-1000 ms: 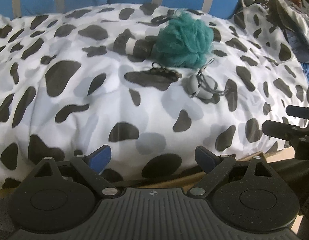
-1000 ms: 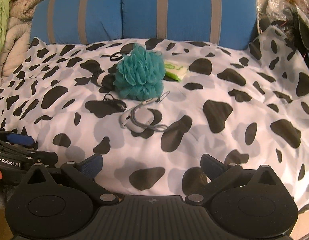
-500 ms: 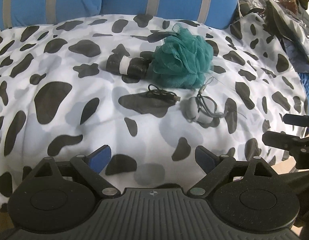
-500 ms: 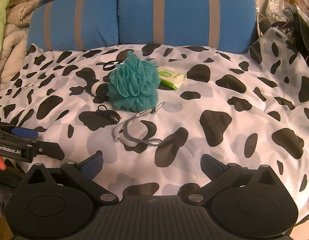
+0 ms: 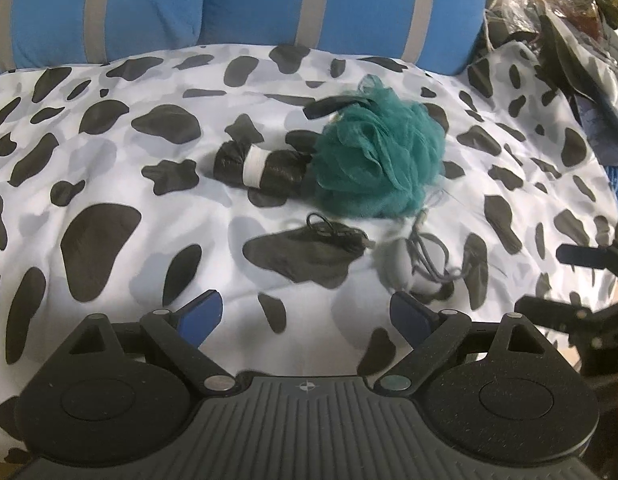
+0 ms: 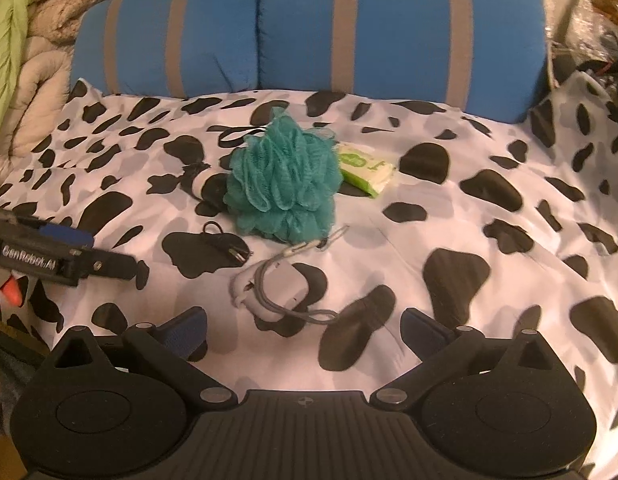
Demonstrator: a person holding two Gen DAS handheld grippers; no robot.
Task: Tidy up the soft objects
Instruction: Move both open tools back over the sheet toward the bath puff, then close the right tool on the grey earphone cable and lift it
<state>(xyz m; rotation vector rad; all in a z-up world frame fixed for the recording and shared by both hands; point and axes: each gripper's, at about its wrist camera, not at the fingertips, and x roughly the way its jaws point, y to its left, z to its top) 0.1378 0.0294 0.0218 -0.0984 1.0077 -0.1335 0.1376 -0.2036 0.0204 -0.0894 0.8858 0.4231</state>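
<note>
Both grippers — left [image 5: 305,312], right [image 6: 305,330] — hover with fingers spread wide, holding nothing; the grey pouch's [image 6: 275,290] loose cord could snag a finger.

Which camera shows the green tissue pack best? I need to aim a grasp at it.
The right wrist view: the green tissue pack lies in plain sight just right of the teal bath pouf, against it. In the left wrist view the pouf hides it completely, so none of the pack shows there.

a teal mesh bath pouf [image 6: 282,181] sits bunched on the spotted bedcover, beside a black roll [image 5: 259,164].
</note>
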